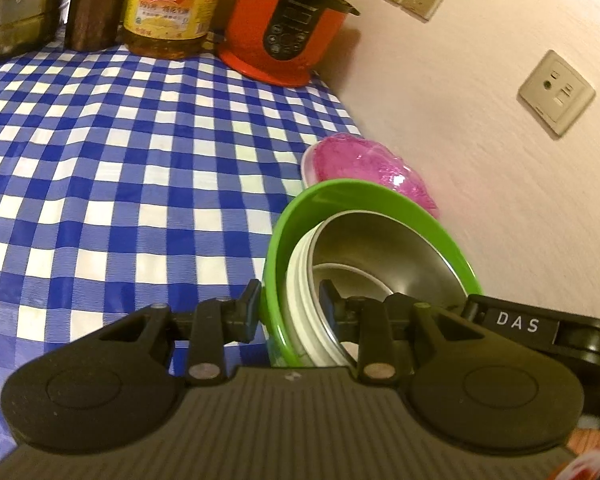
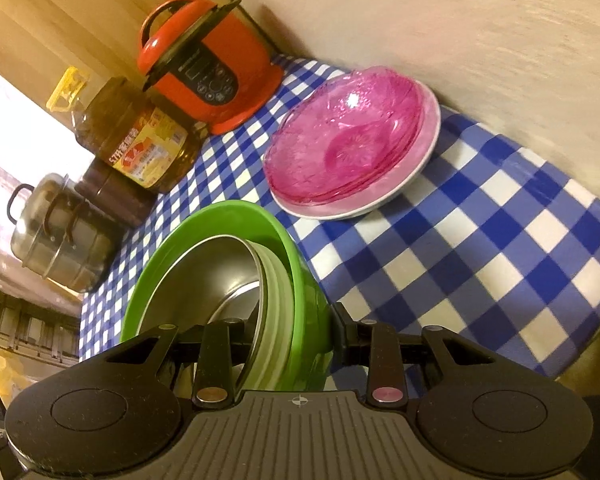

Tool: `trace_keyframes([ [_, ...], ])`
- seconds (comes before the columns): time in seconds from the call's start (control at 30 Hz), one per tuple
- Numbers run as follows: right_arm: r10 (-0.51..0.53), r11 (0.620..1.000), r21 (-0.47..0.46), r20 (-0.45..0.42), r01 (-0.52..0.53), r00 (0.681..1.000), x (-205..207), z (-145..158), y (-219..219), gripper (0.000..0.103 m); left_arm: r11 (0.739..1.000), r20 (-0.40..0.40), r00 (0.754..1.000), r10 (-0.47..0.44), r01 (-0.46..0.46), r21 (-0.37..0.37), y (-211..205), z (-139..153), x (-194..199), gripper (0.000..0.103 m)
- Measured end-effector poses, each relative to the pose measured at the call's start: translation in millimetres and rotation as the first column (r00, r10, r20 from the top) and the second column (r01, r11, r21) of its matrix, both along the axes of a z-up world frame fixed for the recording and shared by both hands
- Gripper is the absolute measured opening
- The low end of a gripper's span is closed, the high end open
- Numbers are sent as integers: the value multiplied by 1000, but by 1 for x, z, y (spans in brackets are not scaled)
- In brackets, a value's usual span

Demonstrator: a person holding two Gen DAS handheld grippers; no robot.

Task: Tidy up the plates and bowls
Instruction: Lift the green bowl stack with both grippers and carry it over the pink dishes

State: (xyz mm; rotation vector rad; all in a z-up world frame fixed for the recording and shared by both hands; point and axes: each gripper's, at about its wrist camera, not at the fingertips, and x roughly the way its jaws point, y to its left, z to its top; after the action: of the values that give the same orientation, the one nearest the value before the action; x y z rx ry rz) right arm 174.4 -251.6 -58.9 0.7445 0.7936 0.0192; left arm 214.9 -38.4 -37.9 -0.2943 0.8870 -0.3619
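A green bowl (image 1: pixel 364 196) (image 2: pixel 228 216) holds several nested white bowls (image 1: pixel 300 280) (image 2: pixel 276 300) and a steel bowl (image 1: pixel 400 256) (image 2: pixel 204 280) on top. My left gripper (image 1: pixel 290 304) is shut on the stack's rim on one side, one finger outside the green wall and one inside the steel bowl. My right gripper (image 2: pixel 296 332) is shut on the opposite rim the same way; its body (image 1: pixel 520 324) shows across the stack. Just beyond, by the wall, a pile of pink glass bowls (image 2: pixel 348 140) (image 1: pixel 364 164) rests on a white plate (image 2: pixel 380 200).
The blue-checked tablecloth (image 1: pixel 100 160) (image 2: pixel 480 240) covers the table. At its far end stand a red cooker (image 1: pixel 288 24) (image 2: pixel 212 68), an oil bottle (image 1: pixel 172 8) (image 2: pixel 140 136), a brown canister (image 1: pixel 96 4) and a steel pot (image 1: pixel 12 8) (image 2: pixel 60 232). The wall carries sockets (image 1: pixel 556 92).
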Motion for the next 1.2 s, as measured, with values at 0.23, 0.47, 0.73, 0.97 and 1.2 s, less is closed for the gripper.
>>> trace_keyframes([
  [0.23, -26, 1000, 16, 14, 26, 1000, -11, 6, -14, 32, 1000, 17, 1000, -26, 25, 9, -18, 10, -6, 27],
  [0.47, -61, 998, 25, 21, 61, 998, -19, 10, -34, 32, 998, 28, 998, -61, 60, 15, -39, 15, -5, 27],
  [0.73, -91, 996, 19, 29, 90, 995, -15, 18, -54, 32, 996, 39, 995, -94, 94, 10, -64, 22, 8, 27],
  [0.97, -108, 994, -5, 46, 108, 993, 2, 28, -71, 32, 993, 48, 992, -117, 117, 0, -85, 27, 30, 27],
  [1.2, -111, 993, -35, 65, 113, 992, 34, 32, -88, 32, 992, 55, 990, -127, 128, -22, -102, 27, 65, 27],
])
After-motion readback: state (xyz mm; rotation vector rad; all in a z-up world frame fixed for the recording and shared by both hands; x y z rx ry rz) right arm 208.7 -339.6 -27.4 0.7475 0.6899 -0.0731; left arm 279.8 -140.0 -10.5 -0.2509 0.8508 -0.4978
